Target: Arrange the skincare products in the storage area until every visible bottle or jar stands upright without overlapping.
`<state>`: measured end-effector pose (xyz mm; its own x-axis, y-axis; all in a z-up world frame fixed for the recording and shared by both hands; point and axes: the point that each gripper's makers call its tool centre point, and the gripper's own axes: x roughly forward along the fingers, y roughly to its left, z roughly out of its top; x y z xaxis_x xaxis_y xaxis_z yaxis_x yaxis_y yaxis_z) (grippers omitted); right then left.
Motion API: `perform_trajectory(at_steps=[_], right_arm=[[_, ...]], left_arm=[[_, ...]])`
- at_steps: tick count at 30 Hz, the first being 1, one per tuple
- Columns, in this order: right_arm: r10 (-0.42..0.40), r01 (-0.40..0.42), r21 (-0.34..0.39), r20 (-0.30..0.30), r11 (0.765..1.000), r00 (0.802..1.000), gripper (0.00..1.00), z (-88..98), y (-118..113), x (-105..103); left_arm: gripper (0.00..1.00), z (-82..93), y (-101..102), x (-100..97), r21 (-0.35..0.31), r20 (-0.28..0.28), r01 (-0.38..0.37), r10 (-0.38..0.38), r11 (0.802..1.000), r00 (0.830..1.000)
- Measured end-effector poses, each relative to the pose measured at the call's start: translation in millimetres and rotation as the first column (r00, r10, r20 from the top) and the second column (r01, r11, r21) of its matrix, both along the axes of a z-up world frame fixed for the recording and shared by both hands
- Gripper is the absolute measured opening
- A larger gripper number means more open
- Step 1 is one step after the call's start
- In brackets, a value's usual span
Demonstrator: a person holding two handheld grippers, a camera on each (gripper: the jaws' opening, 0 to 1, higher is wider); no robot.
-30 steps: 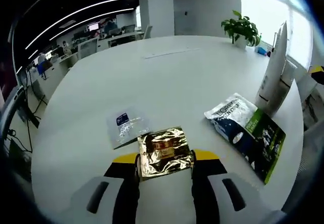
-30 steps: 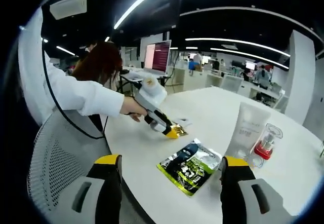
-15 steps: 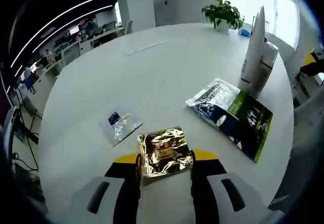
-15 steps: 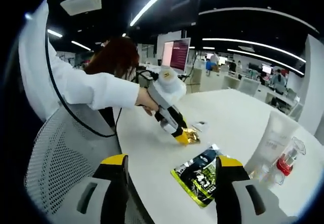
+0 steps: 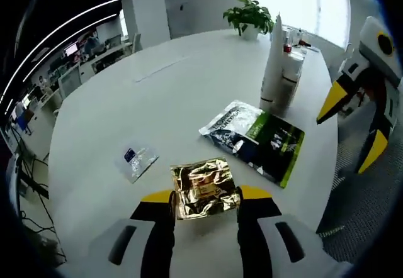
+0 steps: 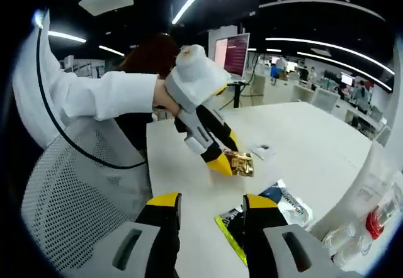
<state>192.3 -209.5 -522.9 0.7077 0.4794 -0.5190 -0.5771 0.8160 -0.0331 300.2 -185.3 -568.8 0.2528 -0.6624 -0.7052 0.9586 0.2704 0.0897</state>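
Since a second ago the right gripper (image 6: 204, 205) fingers have narrowed their gap, nothing between them. It now shows at the right edge of the left gripper view, where the view has swung and the small clear sachet (image 5: 135, 160) sits further from the fingers.

Left gripper (image 5: 204, 197) fingers still pinch the gold foil sachet (image 5: 203, 188), raised above the white table (image 5: 157, 102); its label is unreadable. The dark-and-green pouch (image 5: 255, 141) lies flat beside it, lettering too blurred to read. White tube (image 5: 273, 64) and a red-capped bottle (image 5: 291, 70) stand upright behind the pouch.
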Motion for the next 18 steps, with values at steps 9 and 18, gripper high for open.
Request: perform_trajectory(at_steps=[9,18], right_arm=[[-0.085,0.084,0.038,0.018,0.996,0.996,0.24,3.1,-9.0,27.8],[-0.172,0.168,0.26,-0.009,0.951,0.985,0.15,10.9,-11.5,31.3]], left_arm=[[0.34,18.8,-1.2,-16.2,-0.062,0.049,0.068,-0.065,0.996,0.997],[0.34,58.2,-5.5,-28.4,-0.244,0.122,0.06,-0.031,0.968,0.992]])
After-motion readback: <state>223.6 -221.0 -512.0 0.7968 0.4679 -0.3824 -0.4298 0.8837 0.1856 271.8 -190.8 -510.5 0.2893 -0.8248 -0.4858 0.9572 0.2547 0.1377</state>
